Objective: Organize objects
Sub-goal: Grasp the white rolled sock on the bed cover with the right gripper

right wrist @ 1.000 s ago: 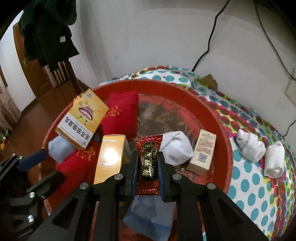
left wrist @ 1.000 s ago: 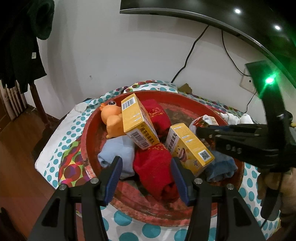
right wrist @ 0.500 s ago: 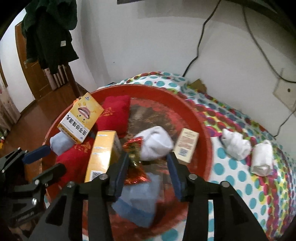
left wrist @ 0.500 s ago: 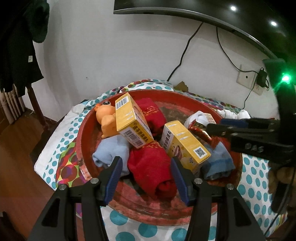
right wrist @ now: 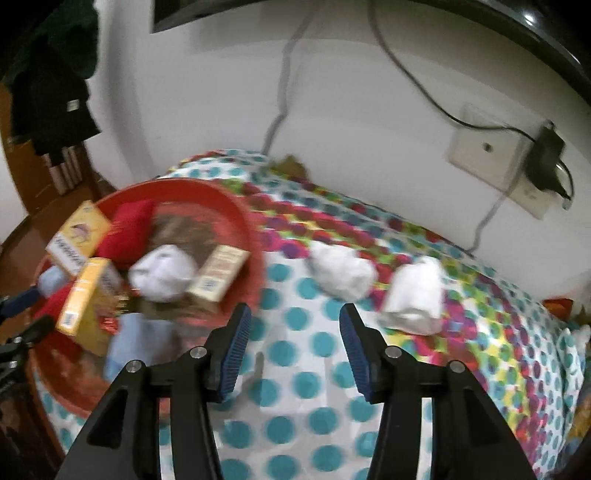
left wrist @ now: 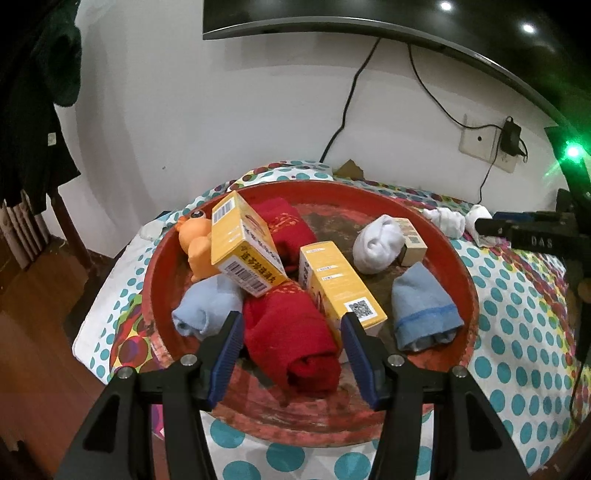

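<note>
— Where's your right gripper (right wrist: pixel 291 332)?
— Over the polka-dot tablecloth (right wrist: pixel 295 384), jaws just opened, nothing between them. Two white rolled socks (right wrist: pixel 341 271) lie near the far edge.
— And the left gripper (left wrist: pixel 291 336)?
— Spread apart, empty, above the red rolled sock (left wrist: pixel 295 332) in the round red tray (left wrist: pixel 461 273).

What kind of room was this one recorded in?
Most likely a home room, perhaps a bedroom: a polka-dot cloth covers the surface, dark clothes hang at the left, and a wall-mounted screen sits above a wall socket.
</note>
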Action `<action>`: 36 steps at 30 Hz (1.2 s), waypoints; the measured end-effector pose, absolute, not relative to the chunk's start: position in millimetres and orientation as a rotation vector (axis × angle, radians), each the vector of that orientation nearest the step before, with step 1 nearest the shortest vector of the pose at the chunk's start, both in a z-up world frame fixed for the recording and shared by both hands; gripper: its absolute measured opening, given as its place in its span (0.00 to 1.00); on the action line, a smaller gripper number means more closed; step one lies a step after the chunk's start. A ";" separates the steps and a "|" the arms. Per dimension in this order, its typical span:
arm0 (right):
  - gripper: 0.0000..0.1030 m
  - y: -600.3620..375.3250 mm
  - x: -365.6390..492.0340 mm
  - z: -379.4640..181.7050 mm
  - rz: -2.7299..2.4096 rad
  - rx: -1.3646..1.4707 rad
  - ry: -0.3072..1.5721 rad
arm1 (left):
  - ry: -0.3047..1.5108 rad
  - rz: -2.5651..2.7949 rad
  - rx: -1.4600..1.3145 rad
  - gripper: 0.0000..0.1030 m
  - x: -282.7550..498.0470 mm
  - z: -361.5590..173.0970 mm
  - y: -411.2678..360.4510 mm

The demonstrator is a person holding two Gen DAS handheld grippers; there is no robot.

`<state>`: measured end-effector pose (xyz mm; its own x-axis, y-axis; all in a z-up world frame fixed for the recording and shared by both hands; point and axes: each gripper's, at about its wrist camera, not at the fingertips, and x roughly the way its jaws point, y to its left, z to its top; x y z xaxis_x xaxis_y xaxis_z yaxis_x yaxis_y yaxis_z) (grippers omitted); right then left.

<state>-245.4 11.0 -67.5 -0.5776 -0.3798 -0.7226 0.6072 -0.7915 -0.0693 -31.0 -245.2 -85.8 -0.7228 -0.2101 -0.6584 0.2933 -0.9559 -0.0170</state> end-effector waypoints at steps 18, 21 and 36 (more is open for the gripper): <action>0.60 57.6 -353.9 -116.0 -2.464 1.119 0.228 | 0.063 -2.754 0.997 0.54 -33.1 -85.9 -225.6; 0.60 53.0 -366.1 -123.9 -2.473 1.126 0.237 | 0.079 -2.792 0.986 0.54 -32.9 -81.4 -221.6; 0.30 110.7 -347.2 -125.7 -2.485 1.097 0.207 | -0.009 -2.894 1.048 0.54 -107.5 -54.2 -138.6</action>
<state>-347.2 110.7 -125.7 -0.6035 -0.3114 -0.7341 0.4286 -0.9030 0.0308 -107.5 -138.6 -54.2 -0.7665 -0.0619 -0.6392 0.0577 -0.9980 0.0274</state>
